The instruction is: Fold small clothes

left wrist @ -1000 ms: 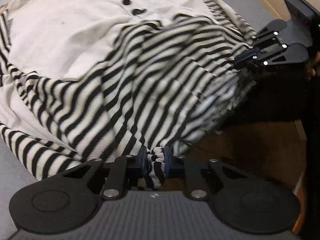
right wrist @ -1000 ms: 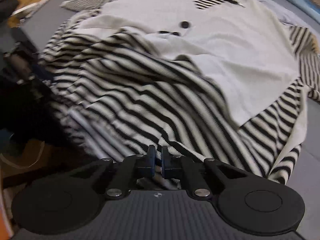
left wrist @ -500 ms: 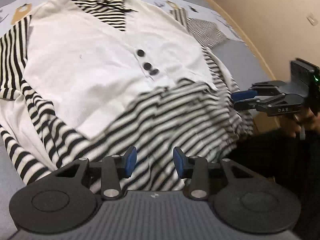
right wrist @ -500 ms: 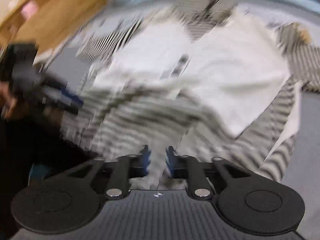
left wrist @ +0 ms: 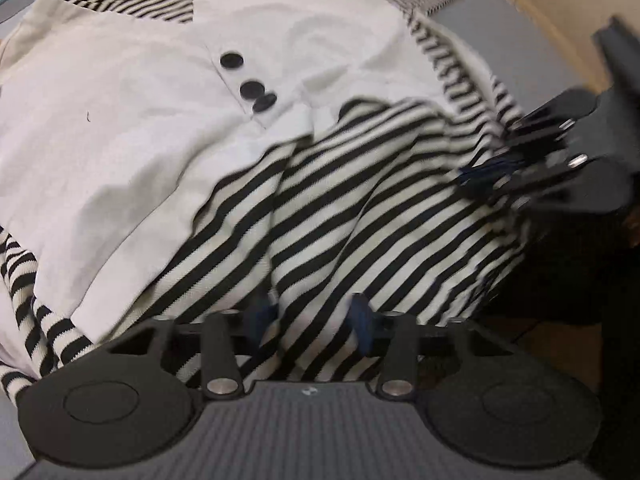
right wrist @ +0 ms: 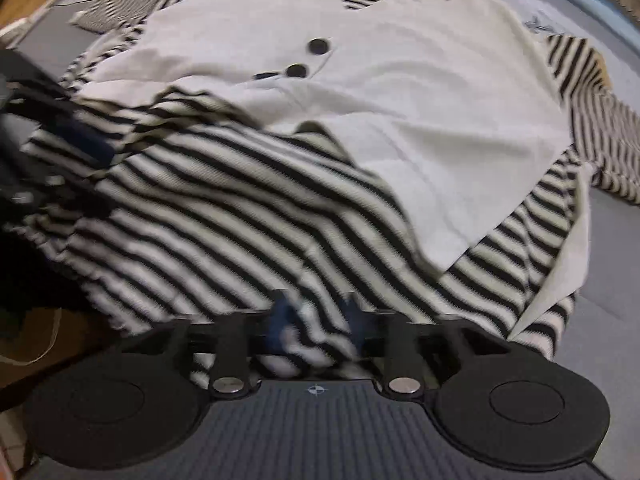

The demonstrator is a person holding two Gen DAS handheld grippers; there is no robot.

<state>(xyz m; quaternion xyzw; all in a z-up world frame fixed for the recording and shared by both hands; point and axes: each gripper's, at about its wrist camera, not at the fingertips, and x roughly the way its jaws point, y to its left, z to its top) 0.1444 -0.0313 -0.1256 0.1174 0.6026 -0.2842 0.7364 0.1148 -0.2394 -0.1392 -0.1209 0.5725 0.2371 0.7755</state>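
A small garment lies on a grey surface: a white vest front [left wrist: 132, 128] with black buttons [left wrist: 251, 90] over black-and-white striped fabric [left wrist: 360, 208]. Its striped bottom part is folded up over the white front, also in the right wrist view [right wrist: 224, 208]. My left gripper [left wrist: 310, 318] is open, its blue pads either side of the striped hem at the near edge. My right gripper [right wrist: 316, 320] is open too, with striped hem lying between its pads. Each gripper shows in the other's view, the right one [left wrist: 516, 168] and the left one [right wrist: 68, 140] at the hem's ends.
The grey surface [right wrist: 616, 272] carries the garment; striped sleeves [right wrist: 600, 120] spread to the sides. A wooden floor [left wrist: 520, 324] shows beyond the near edge, and a tan wall or board [left wrist: 552, 8] lies at the far right.
Both grippers were shut on the striped hem, let go and pulled back, and have now come down open around the hem again. The striped fold lies over the white front.
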